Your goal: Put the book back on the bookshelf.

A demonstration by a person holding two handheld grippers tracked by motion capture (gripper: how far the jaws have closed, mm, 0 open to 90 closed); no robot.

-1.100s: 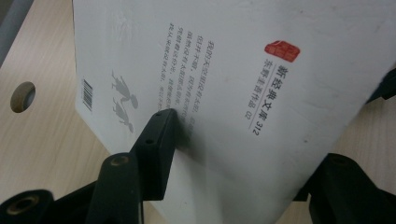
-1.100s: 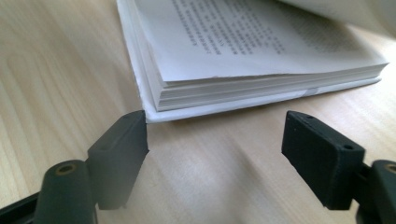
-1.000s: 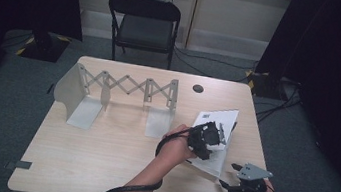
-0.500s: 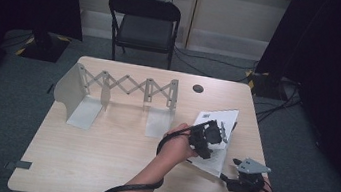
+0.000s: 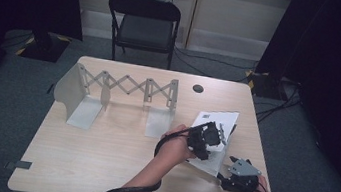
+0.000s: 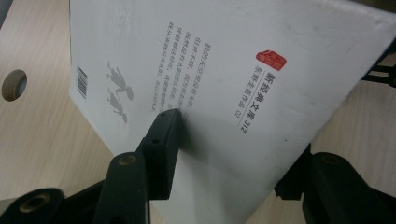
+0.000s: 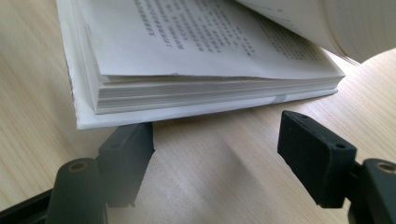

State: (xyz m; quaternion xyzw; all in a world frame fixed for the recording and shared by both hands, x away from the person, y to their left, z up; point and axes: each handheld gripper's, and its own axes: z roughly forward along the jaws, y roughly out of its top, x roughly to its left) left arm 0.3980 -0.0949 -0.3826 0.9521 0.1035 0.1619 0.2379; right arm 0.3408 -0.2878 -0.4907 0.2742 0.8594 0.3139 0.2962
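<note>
Wooden table (image 5: 99,156), left gripper (image 5: 206,139) clamping raised book cover (image 6: 243,60), right gripper (image 5: 240,176) low, jaws apart

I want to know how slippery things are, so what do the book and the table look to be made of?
The book looks like a paperback: matt white card cover with printed text and a barcode, over a thick stack of paper pages. The table seems to be pale wood-grain laminate, smooth with a faint sheen; solid wood cannot be ruled out.
</note>
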